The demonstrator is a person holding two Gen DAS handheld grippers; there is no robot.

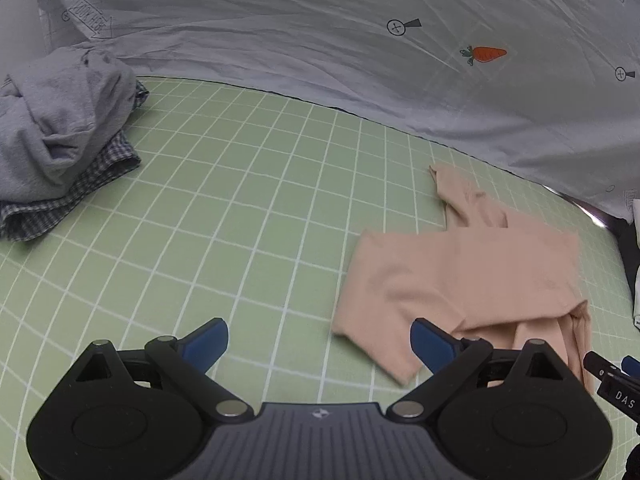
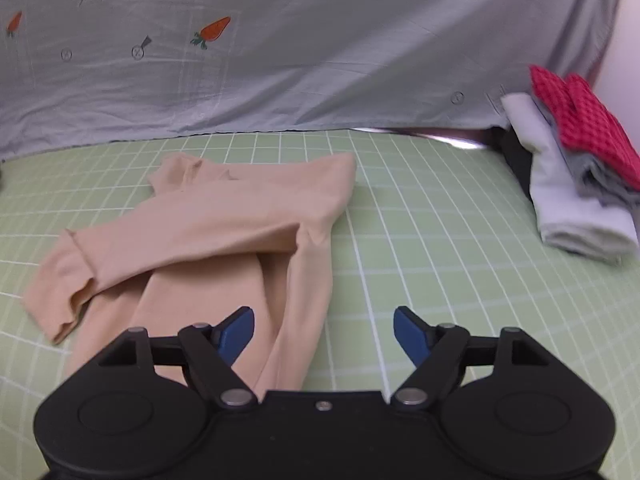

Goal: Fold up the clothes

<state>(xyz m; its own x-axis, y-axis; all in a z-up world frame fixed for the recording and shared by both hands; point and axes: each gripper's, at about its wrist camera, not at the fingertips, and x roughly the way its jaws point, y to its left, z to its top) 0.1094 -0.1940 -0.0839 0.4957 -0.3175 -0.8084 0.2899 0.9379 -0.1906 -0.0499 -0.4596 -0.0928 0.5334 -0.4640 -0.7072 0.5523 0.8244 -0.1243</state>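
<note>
One peach knit garment (image 2: pixel 224 216) lies partly folded on the green gridded bench (image 2: pixel 420 240); both grippers, left (image 1: pixel 320 344) and right (image 2: pixel 324 332), hover with jaws spread, empty.

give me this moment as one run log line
task: fold clothes | left gripper: open, empty | right gripper: open, empty | peach garment: partly folded on green grid mat

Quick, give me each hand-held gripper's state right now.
Left hand-held gripper: open, holding nothing, low over the green grid mat.
Right hand-held gripper: open, holding nothing; the peach garment lies loose on the mat.
</note>
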